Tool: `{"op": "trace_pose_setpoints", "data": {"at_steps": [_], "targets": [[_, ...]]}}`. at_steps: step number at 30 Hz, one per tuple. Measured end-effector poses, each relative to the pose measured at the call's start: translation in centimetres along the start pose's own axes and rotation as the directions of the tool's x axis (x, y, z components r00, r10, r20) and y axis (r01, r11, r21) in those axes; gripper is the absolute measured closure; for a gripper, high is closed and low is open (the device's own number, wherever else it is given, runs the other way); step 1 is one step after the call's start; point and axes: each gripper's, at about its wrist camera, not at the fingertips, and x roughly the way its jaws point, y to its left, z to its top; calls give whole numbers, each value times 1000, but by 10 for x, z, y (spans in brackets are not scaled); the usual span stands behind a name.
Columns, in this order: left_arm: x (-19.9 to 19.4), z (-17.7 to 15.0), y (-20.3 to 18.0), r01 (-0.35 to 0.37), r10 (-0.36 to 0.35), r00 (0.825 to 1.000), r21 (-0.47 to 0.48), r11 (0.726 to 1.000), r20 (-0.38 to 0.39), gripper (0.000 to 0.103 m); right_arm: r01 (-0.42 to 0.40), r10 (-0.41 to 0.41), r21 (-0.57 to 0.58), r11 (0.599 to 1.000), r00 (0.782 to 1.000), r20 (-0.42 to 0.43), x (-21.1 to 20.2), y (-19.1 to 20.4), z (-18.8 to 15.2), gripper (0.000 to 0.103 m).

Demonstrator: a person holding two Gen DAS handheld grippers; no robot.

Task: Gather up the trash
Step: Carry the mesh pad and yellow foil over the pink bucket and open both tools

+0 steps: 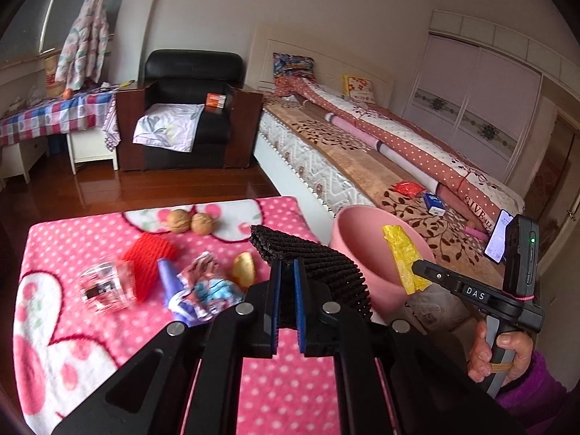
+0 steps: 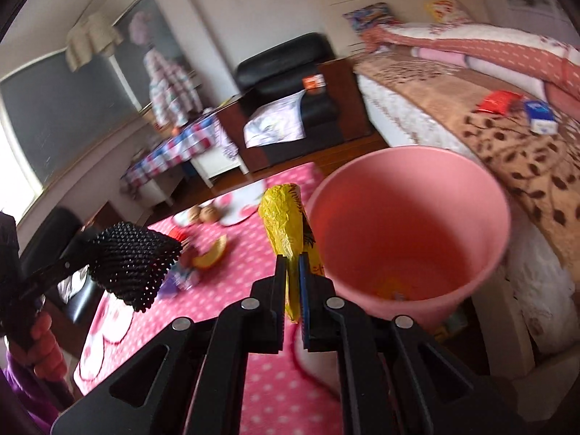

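A bedroom holds a low surface (image 1: pixel 72 239) draped in a pink polka-dot blanket, with a bed (image 1: pixel 362 152) along its right side. The left tongs (image 1: pixel 286 290) are clamped narrow on a piece of black foam netting (image 1: pixel 319 261), lifted above the surface. The right tongs (image 2: pixel 291 279) are pinched tight on a crumpled yellow wrapper (image 2: pixel 286 217), which stands upright just left of the pink bin (image 2: pixel 409 224). The bin sits at the surface's right edge, between it and the bed, with a few scraps lying at its bottom. A hand (image 1: pixel 500 355) in a purple sleeve grips the right tool's handle. On the surface to the left lie a red foam net (image 1: pixel 148 257), a clear plastic wrapper (image 1: pixel 105 286), a printed purple wrapper (image 1: pixel 203 290) and a gold piece (image 1: pixel 244 270); two walnuts (image 1: pixel 190 222) rest farther back. A black armchair (image 1: pixel 192 108) stands against the far wall.
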Motion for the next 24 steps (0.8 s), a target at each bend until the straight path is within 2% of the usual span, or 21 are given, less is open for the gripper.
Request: {"op": "trace_pose_setpoints", "data": {"at_steps": [11,24], "targets": [[76,23,-56,55,-52,997,61,997,-50,97,75,-80,113,991,996,38,6,-56,12,96],[147,28,-105,81,-65,989,111,991,-136,97,126,-132,126,984,990,42,18,-88,19,96]]}}
